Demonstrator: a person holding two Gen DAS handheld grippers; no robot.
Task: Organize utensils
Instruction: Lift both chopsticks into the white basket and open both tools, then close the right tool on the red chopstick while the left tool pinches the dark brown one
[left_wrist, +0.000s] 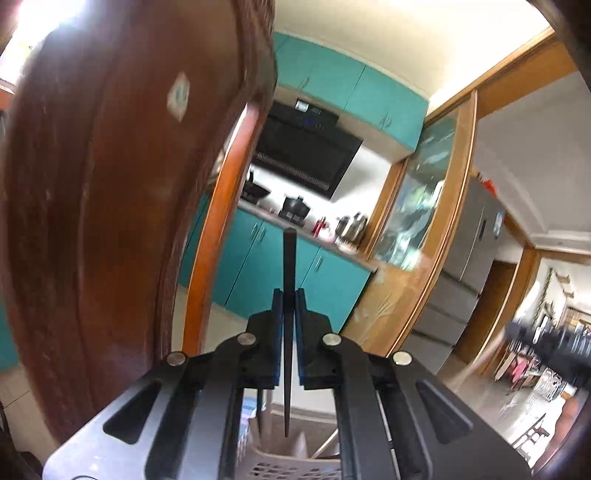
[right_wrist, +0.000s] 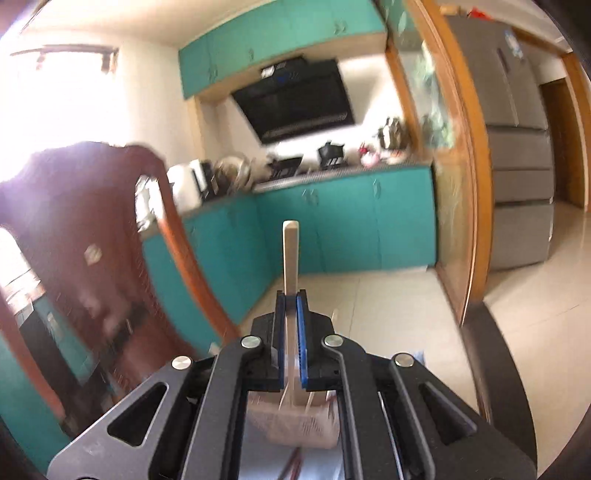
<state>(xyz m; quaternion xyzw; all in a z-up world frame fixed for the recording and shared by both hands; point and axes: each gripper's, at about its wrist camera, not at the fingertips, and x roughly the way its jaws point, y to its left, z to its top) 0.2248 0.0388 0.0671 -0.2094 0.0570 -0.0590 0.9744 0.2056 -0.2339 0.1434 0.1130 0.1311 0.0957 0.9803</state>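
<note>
My left gripper is shut on a thin black chopstick that stands upright between its pads, its top above the fingertips and its tapered end hanging over a pale perforated utensil basket below. My right gripper is shut on a pale wooden utensil handle, also held upright. Beneath it sits the same kind of beige basket, with thin sticks showing inside. Both grippers are held high, well above the baskets.
A dark brown chair back rises close on the left in the left wrist view and appears again as a chair back in the right wrist view. Teal kitchen cabinets, a counter with pots, a black range hood, a wooden door frame and a grey fridge stand beyond.
</note>
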